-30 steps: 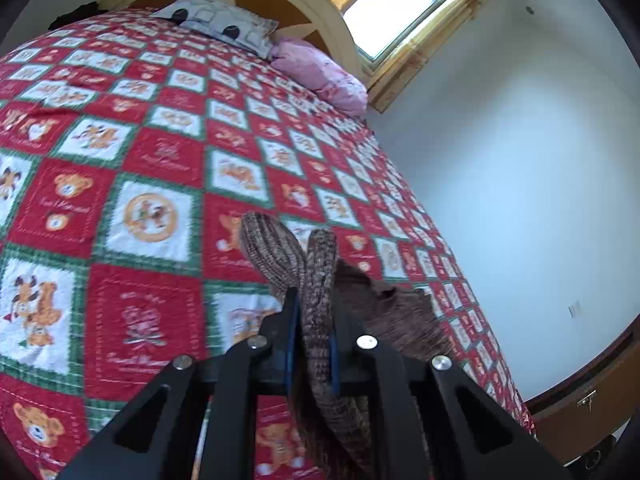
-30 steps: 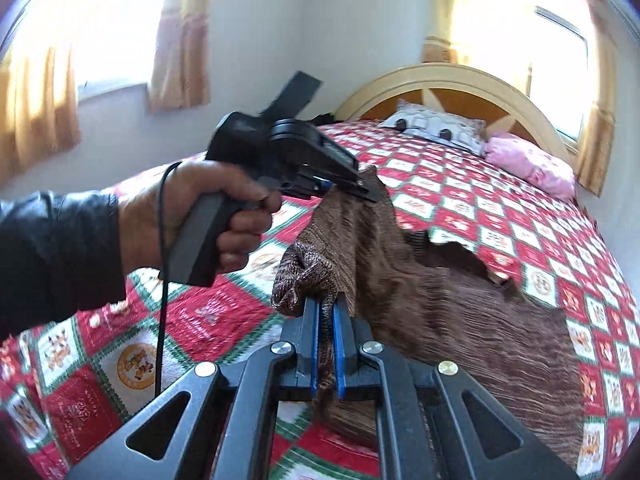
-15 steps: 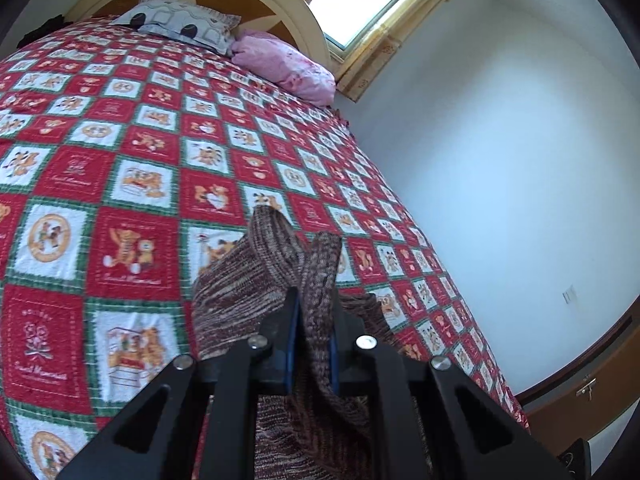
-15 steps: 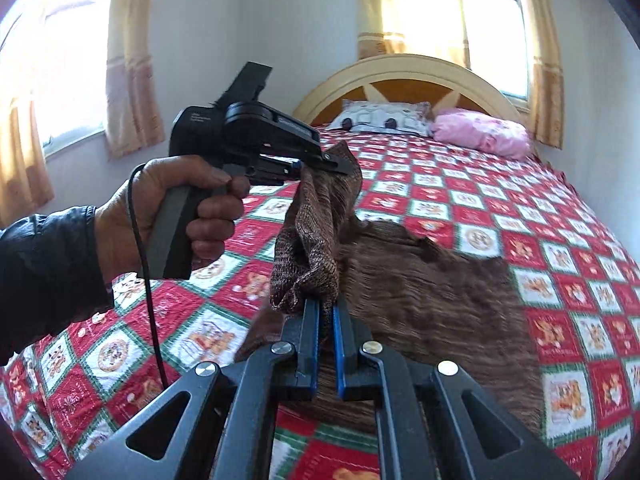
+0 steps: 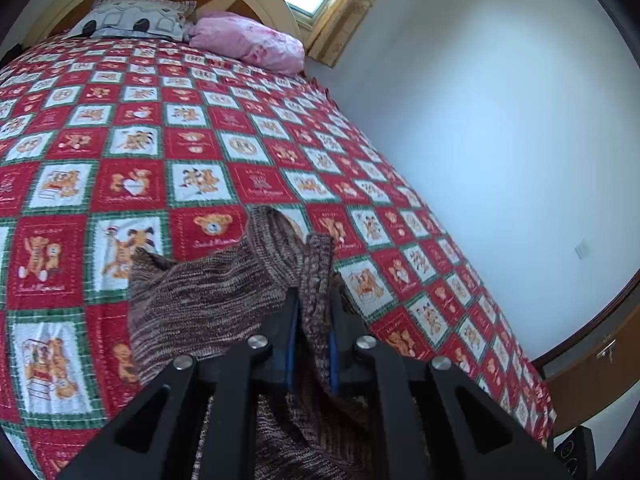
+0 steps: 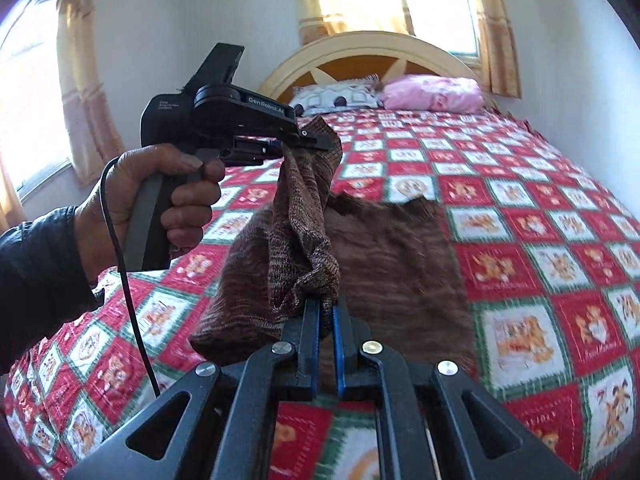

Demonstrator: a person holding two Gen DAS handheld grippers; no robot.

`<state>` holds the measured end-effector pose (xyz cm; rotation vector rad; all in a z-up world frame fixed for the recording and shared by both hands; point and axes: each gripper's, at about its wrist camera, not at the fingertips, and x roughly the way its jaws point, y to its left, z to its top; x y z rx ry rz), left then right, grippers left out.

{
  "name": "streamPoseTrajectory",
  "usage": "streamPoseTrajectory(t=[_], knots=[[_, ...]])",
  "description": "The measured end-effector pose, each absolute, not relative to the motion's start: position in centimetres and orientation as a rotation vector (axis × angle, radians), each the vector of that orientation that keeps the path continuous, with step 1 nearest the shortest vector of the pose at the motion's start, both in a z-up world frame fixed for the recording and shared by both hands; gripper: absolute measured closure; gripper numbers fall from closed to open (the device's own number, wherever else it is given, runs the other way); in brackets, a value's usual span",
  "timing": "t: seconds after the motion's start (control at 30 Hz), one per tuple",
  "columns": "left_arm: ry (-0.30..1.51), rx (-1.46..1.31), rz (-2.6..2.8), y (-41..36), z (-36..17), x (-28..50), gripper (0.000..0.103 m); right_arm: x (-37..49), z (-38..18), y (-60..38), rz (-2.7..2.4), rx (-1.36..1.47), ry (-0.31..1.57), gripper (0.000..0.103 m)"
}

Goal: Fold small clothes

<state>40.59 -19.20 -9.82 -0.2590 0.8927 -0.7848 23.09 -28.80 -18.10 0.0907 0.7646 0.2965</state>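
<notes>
Person's left hand [image 6: 160, 204] on the pistol handle, left gripper [image 6: 316, 143] clamped on a raised corner of the brown knit garment [image 6: 384, 256], right gripper [image 6: 326, 320] pinching another bunched edge, remainder draped on the red patchwork bed [image 6: 540, 216], pink pillow [image 6: 432, 94] by the headboard

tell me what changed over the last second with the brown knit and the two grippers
Both grippers carried the pinched edge of the brown knit garment toward the headboard; more of it now lies flat on the quilt. Nothing was taken or released: the left gripper and right gripper stay clamped on it. The pillows have not moved.
</notes>
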Motion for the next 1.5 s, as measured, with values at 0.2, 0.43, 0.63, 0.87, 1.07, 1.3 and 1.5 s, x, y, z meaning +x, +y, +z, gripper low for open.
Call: streamPoseTrajectory(t=[0.2, 0.43, 0.63, 0.87, 1.07, 1.3, 1.5], knots=[[0.931, -0.209, -0.790, -22.3, -11.1, 40.2, 0.091, 22.5, -19.2, -30.9, 0.270, 0.132, 0.799, 0.098], [0.976, -0.167, -0.776, -24.7, -12.8, 40.4, 0.091, 22.5, -20.7, -33.0, 0.236, 0.198, 0.847, 0.098], [0.994, -0.132, -0.761, -25.6, -12.4, 39.5, 0.078, 22.4, -21.7, -34.2, 0.213, 0.251, 0.871, 0.098], [0.789, 0.043, -0.697, -16.7, -11.1, 36.2, 0.030, 21.0, -21.4, -35.2, 0.175, 0.264, 0.838, 0.084], [0.747, 0.132, -0.552, -10.1, -14.7, 33.4, 0.030, 20.1, -18.3, -36.3, 0.068, 0.221, 0.701, 0.067], [0.756, -0.011, -0.636, -9.7, -16.9, 32.5, 0.014, 30.3, -17.0, -32.3, 0.236, 0.152, 0.836, 0.067], [0.733, 0.018, -0.629, -9.7, -17.5, 31.8, 0.000, 39.0, -22.2, -32.6, 0.194, 0.215, 1.057, 0.095]])
